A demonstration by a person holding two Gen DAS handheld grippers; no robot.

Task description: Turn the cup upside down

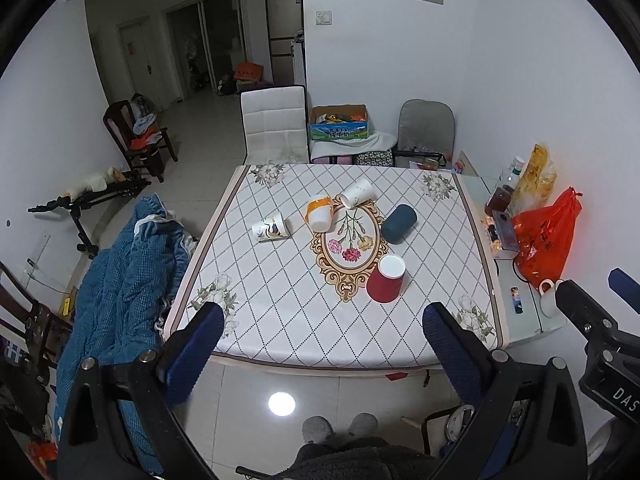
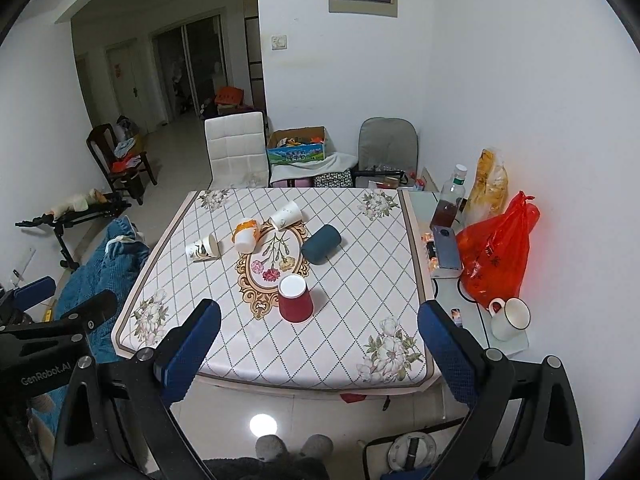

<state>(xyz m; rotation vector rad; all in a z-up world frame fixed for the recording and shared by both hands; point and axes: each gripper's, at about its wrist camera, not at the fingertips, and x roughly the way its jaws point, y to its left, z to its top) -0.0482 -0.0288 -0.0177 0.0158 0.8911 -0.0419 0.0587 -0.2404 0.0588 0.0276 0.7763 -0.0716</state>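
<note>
Several cups are on the table with the patterned cloth (image 1: 280, 312) (image 2: 352, 320). A red cup (image 1: 386, 284) (image 2: 295, 299) stands upside down near the front. A dark teal cup (image 1: 399, 224) (image 2: 321, 244), a white cup (image 1: 356, 193) (image 2: 285, 214), an orange-and-white cup (image 1: 320, 213) (image 2: 245, 235) and a printed paper cup (image 1: 271, 227) (image 2: 203, 248) lie on their sides. My left gripper (image 1: 324, 344) and right gripper (image 2: 320, 344) are both open and empty, held above the table's front edge, well short of the cups.
A side surface on the right holds a red plastic bag (image 2: 496, 256), a bottle (image 2: 450, 204), a white mug (image 2: 510, 318) and a phone box (image 2: 446, 248). Chairs (image 1: 274, 124) stand behind the table. A blue blanket (image 1: 120, 272) lies to the left.
</note>
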